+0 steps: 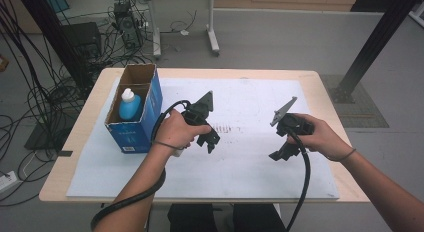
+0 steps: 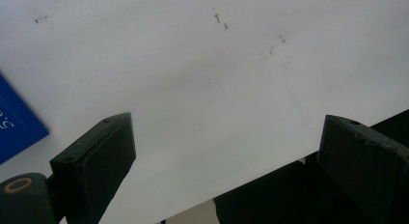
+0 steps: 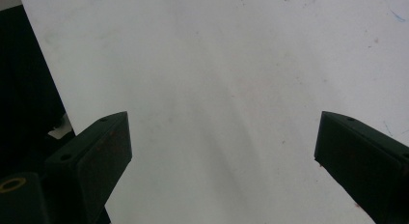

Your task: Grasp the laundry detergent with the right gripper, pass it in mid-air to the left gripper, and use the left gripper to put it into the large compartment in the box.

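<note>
A blue cardboard box (image 1: 141, 103) stands open at the left of the table, and inside it sits a blue bottle with a white cap (image 1: 129, 106). Just right of the box, my left gripper (image 1: 210, 141) hangs over the white sheet (image 1: 240, 157), its jaws wide apart and empty. In the left gripper view a corner of the blue box (image 2: 14, 125) shows at the left edge, with the left gripper (image 2: 226, 151) over bare sheet. My right gripper (image 1: 280, 154) is held over the right part of the sheet, open with nothing between its jaws, as the right gripper view (image 3: 222, 151) confirms.
The white sheet covers most of the wooden table (image 1: 320, 82). Faint red marks (image 1: 227, 128) lie on the sheet between the two grippers. Cables trail from each gripper toward the front edge. Behind the table are cables, equipment (image 1: 125, 22) and a black post (image 1: 380, 37).
</note>
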A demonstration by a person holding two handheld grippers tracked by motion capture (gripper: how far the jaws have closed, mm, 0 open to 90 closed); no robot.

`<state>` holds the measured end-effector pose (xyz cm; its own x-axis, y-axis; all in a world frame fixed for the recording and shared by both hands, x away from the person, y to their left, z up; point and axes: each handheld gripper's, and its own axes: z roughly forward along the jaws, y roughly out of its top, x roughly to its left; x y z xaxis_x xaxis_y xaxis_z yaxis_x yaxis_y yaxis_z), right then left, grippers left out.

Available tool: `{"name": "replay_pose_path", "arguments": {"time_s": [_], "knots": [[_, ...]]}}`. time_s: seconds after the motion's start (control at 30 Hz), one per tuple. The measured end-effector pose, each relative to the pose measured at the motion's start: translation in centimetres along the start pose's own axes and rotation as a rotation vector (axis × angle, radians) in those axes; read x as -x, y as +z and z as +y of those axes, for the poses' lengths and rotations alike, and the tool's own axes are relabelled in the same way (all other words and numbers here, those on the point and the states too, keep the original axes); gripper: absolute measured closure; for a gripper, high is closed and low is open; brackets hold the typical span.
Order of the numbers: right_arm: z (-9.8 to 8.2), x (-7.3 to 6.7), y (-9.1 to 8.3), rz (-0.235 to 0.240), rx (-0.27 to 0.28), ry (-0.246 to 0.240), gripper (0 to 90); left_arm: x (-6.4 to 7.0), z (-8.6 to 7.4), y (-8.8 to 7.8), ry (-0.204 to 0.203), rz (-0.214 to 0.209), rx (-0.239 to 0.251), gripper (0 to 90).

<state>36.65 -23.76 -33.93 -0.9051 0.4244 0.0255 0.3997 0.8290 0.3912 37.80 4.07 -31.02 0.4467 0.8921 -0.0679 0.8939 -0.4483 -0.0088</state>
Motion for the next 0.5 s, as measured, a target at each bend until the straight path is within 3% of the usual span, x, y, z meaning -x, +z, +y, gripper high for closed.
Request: {"name": "replay_pose_path", "arguments": {"time_s": [0.2,0.5], "knots": [[0.05,0.05,-0.01,-0.001,0.001,0.002,5.5,-0.07,-0.04,0.87,0.000,-0.012,-0.007,6.6],[0.10,0.01,0.03,-0.002,-0.002,0.006,5.5,-0.02,-0.10,0.90,0.005,-0.016,-0.004,6.6]]}}
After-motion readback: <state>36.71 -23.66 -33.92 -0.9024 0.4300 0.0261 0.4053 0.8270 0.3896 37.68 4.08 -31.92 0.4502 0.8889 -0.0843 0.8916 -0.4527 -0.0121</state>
